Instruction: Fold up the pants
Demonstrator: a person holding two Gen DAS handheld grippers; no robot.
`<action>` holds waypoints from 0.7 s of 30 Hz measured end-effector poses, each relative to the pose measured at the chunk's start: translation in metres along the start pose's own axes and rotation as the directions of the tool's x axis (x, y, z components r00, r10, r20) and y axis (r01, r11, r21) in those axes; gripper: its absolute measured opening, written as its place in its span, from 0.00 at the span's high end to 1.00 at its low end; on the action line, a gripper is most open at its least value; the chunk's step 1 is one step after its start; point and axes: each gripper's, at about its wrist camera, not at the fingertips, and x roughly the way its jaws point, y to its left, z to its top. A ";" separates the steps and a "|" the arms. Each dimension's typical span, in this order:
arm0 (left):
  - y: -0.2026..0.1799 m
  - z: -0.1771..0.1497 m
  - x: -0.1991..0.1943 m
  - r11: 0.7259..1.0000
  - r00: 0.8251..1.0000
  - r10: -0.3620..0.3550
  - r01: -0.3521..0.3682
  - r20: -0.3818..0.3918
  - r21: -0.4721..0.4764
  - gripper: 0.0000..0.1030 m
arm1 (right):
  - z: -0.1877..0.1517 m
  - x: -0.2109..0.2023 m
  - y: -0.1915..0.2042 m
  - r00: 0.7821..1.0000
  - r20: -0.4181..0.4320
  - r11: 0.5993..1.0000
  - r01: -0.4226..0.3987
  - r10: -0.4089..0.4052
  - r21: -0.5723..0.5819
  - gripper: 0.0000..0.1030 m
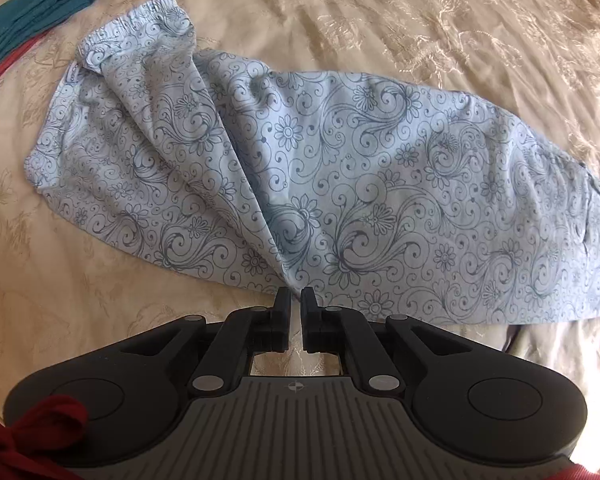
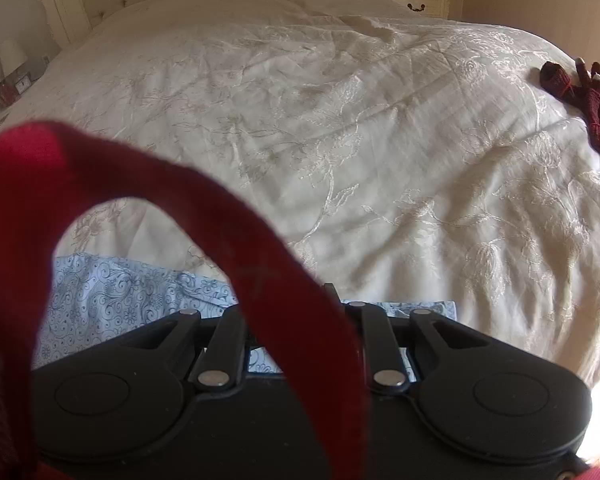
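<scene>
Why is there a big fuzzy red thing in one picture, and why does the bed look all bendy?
Right wrist view: a red strap hangs too near the lens, so it blurs and hides the fingertips. Left wrist view: the pants look sharp, but the fisheye lens curves the bedspread, where sunlight makes bright streaks.

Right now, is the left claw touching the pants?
Touching. The left wrist view shows the left claw nearly shut on the near edge of the pants, with the cloth puckering into a ridge that runs up from its tips.
</scene>
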 end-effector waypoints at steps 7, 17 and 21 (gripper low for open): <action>0.033 -0.004 -0.017 0.995 0.998 -0.032 0.027 0.048 0.096 0.94 | 0.018 0.014 0.078 0.995 -0.021 0.993 -0.099 0.098 -0.058 0.72; 0.155 0.093 -0.022 0.996 0.987 0.058 -0.047 0.149 -0.078 0.94 | 0.054 0.060 0.224 0.946 -0.065 0.932 -0.324 0.318 -0.163 0.63; 0.194 0.136 0.001 0.991 0.990 0.072 -0.057 0.122 -0.124 0.94 | 0.066 0.085 0.279 0.912 -0.097 0.898 -0.409 0.398 -0.165 0.62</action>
